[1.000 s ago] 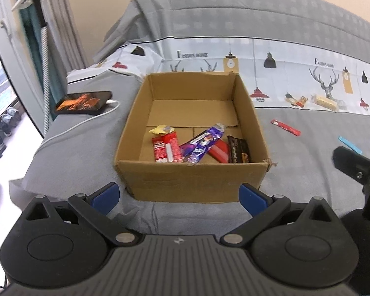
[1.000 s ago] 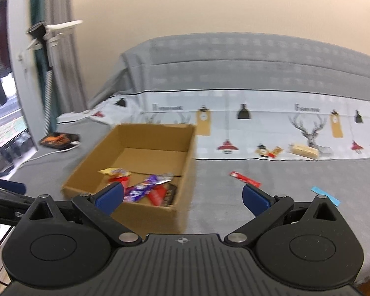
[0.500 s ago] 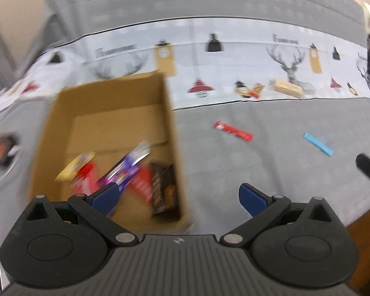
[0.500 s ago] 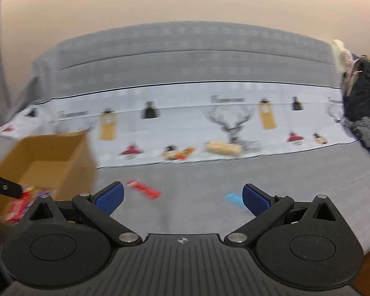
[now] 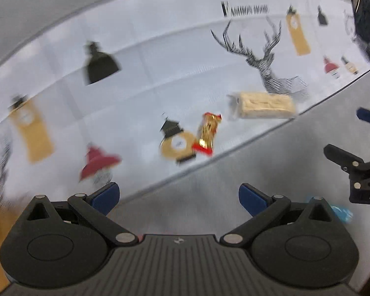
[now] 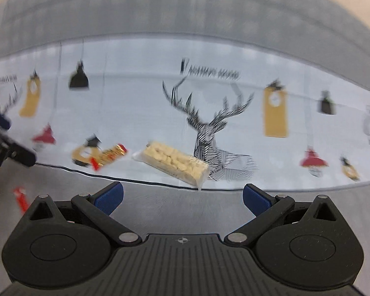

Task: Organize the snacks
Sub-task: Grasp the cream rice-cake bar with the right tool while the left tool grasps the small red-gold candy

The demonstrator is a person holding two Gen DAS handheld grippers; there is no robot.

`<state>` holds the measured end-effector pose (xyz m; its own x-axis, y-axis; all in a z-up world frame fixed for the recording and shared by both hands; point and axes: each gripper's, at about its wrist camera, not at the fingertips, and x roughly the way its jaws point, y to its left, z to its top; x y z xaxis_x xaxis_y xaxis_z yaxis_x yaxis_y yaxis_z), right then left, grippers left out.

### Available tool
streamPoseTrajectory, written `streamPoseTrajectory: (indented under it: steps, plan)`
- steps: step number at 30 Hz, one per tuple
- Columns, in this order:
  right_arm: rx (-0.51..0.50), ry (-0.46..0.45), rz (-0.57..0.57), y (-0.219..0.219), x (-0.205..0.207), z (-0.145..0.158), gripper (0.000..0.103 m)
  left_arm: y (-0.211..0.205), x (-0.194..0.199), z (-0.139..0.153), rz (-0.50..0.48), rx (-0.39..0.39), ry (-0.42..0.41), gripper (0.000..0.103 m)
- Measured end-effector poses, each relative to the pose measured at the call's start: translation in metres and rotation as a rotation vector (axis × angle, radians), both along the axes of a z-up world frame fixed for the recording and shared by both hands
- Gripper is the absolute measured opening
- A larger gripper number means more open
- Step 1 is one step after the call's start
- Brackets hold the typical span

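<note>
A pale yellow snack bar in clear wrap (image 6: 175, 161) lies on the printed white band of the bed cover, just beyond my open, empty right gripper (image 6: 182, 194). It also shows in the left wrist view (image 5: 264, 104). A gold-and-red candy (image 5: 207, 133) lies left of it, ahead of my open, empty left gripper (image 5: 178, 194); it shows in the right wrist view too (image 6: 109, 156). A red wrapper (image 6: 21, 197) lies on the grey cover at the left. A light blue wrapper (image 5: 341, 212) lies behind the left gripper's right finger.
The grey bed cover (image 6: 185, 212) has a white band printed with deer, lamps and tags (image 6: 209, 128). The right gripper (image 5: 352, 172) shows at the right edge of the left wrist view. The left gripper (image 6: 2, 143) shows at the left edge of the right wrist view. Dark clothing (image 5: 367, 7) lies top right.
Both grippers have swung right, away from the cardboard box, and moved closer to the snacks on the white band. The box has left both views. Both grippers stay open.
</note>
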<state>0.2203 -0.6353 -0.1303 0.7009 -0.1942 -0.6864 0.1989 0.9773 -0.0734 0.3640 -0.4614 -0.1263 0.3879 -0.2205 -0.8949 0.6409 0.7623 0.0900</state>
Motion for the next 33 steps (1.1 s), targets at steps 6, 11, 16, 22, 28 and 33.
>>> streamPoseTrajectory:
  steps: [6, 11, 16, 22, 28, 33]
  plan:
    - [0.035, 0.109, 0.038, -0.032, 0.08, -0.053, 0.102, -0.054, 0.058, -0.059, -0.043, 0.062, 0.028, 0.103]
    - [-0.034, 0.139, 0.104, -0.036, 0.12, -0.079, 0.102, -0.072, 0.075, -0.089, -0.103, 0.095, 0.006, 0.103]
    - [0.005, 0.151, 0.125, -0.037, 0.141, -0.09, 0.102, -0.066, 0.092, -0.097, -0.057, 0.016, 0.069, 0.103]
    - [0.019, 0.123, 0.201, -0.024, 0.135, -0.086, 0.06, -0.057, 0.084, -0.086, -0.097, -0.047, 0.044, 0.026]
    - [0.024, 0.107, 0.119, -0.013, 0.112, -0.075, 0.038, -0.03, 0.07, -0.073, -0.028, -0.047, 0.062, 0.019]
    - [0.111, -0.012, -0.027, -0.006, 0.069, -0.034, 0.039, 0.009, 0.029, -0.039, 0.04, -0.102, 0.056, 0.019]
